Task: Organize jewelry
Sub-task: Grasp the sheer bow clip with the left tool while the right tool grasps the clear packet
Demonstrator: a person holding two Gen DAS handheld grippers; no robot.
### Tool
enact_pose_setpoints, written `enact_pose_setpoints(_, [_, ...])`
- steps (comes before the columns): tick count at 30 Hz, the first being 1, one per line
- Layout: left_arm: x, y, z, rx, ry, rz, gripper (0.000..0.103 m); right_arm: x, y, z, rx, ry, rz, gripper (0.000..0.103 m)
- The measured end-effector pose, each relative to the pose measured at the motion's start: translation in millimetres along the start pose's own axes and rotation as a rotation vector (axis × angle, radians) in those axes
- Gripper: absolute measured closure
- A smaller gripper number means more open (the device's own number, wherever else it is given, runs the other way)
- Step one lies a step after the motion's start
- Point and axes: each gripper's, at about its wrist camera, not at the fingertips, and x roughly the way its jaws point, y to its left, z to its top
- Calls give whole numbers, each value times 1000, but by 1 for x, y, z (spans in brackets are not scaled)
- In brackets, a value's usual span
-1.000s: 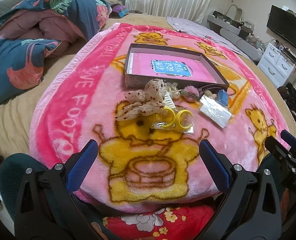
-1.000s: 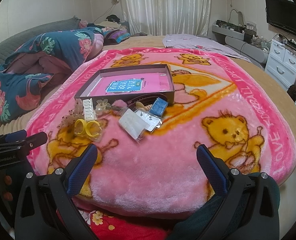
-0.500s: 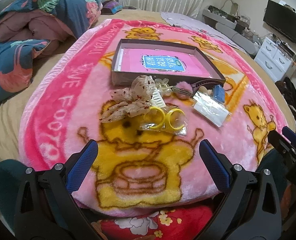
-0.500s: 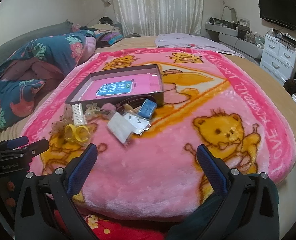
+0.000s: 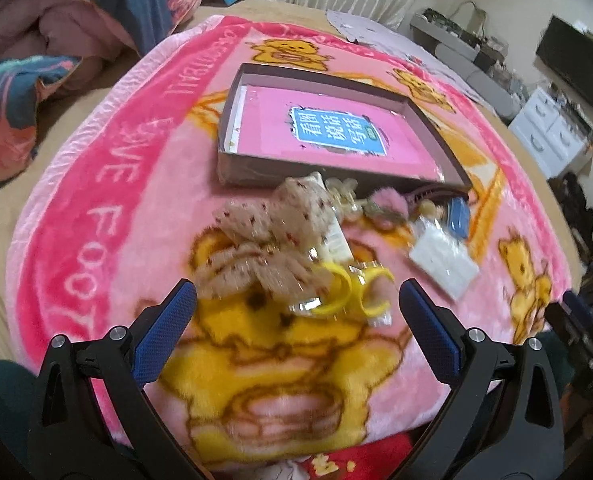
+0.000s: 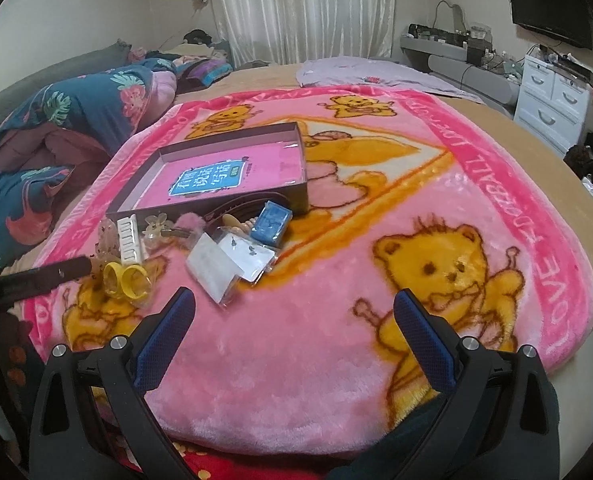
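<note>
A shallow open box (image 5: 232, 148) with a pink bottom lies on the pink bear blanket; it also shows in the right wrist view (image 6: 288, 196). A pile of accessories lies in front of it: a beige bow (image 5: 268, 240), yellow rings in clear wrap (image 5: 352, 292) (image 6: 126, 280), a white comb clip (image 6: 130, 240), clear packets (image 5: 442, 260) (image 6: 224, 260), a blue piece (image 6: 272, 220). My left gripper (image 5: 296, 320) is open, just short of the bow and rings. My right gripper (image 6: 292, 328) is open over bare blanket, near the packets.
A folded dark floral quilt (image 6: 68, 128) lies at the left of the bed. White drawers (image 6: 552, 108) and a wall TV (image 6: 552, 28) stand at the right. The left gripper's dark finger (image 6: 36, 280) reaches in at the right view's left edge.
My left gripper has moved forward toward the bow and yellow rings, which now sit between its fingertips' line. My right gripper has edged forward toward the packets. Both stay open.
</note>
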Motion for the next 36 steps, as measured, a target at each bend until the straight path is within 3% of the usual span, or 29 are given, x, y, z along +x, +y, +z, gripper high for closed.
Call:
enact_pose_setpoints(7, [24,19,20,-71,44,-71,9,20,11,7,-29,22,26,4])
enact_pose_setpoints(15, [53,20,31,-47,113,-95,18,46,25,9,-74,76,48,4])
enact_pose_setpoints(18, [61,26,30,-61,119,-99,31,60,34,8,-103,110,52,4])
enact_pose_setpoints(23, [59,35,29,-66,91,-139,44,79,48,7,-141,135,61,4])
enact_pose_setpoints(27, [52,42,31,-68,64,-144,74,90,61,10,-227,119,10,4])
enact_pose_setpoints(31, [53,52,30,-87,68,-157,81,103,77,8,-348,113,-50,5])
enact_pose_setpoints(34, [51,55,31,-86,58,-161,86,110,90,3,-439,100,-82,16])
enact_pose_setpoints(36, [47,55,33,-81,43,-153,88,115,96,0,-486,103,-95,34])
